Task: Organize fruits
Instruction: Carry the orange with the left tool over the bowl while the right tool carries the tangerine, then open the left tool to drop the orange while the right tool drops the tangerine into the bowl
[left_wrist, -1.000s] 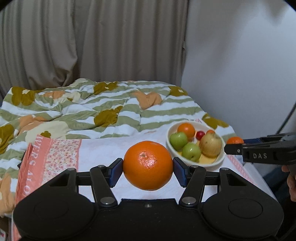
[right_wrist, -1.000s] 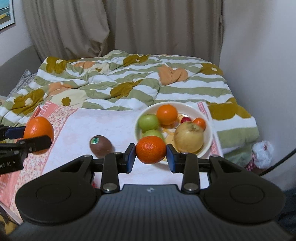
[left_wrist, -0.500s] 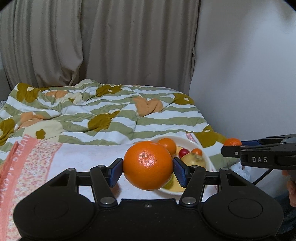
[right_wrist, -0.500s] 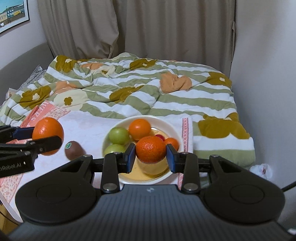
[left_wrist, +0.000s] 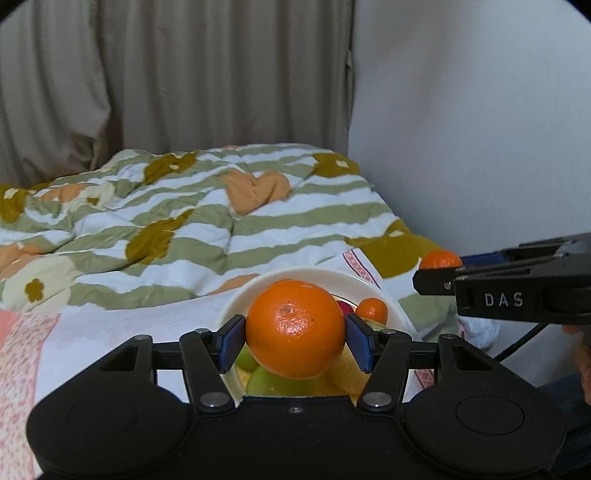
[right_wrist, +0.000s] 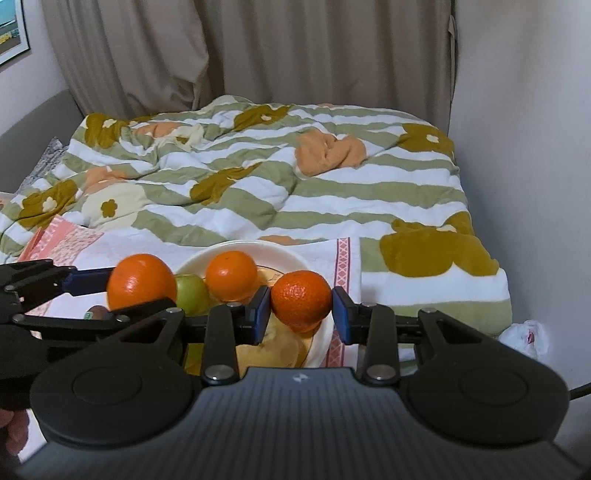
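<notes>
Here we start with the bed (right_wrist: 332, 192), its striped quilt spread behind a white cloth (left_wrist: 147, 325) that carries the fruit bowl (left_wrist: 314, 275). In our left hand-held gripper (left_wrist: 295, 339) the large orange (left_wrist: 295, 328) sits clamped between both pads, directly over the bowl's near side. Our right hand-held gripper (right_wrist: 301, 306) grips the smaller mandarin (right_wrist: 301, 299), poised above the bowl's right rim. The bowl already holds an orange (right_wrist: 231, 275), green apples (right_wrist: 192, 293) and small fruits. A kiwi (right_wrist: 96, 313) lies left of the bowl. We judge the left load nearer to release: the bowl lies straight below it.
</notes>
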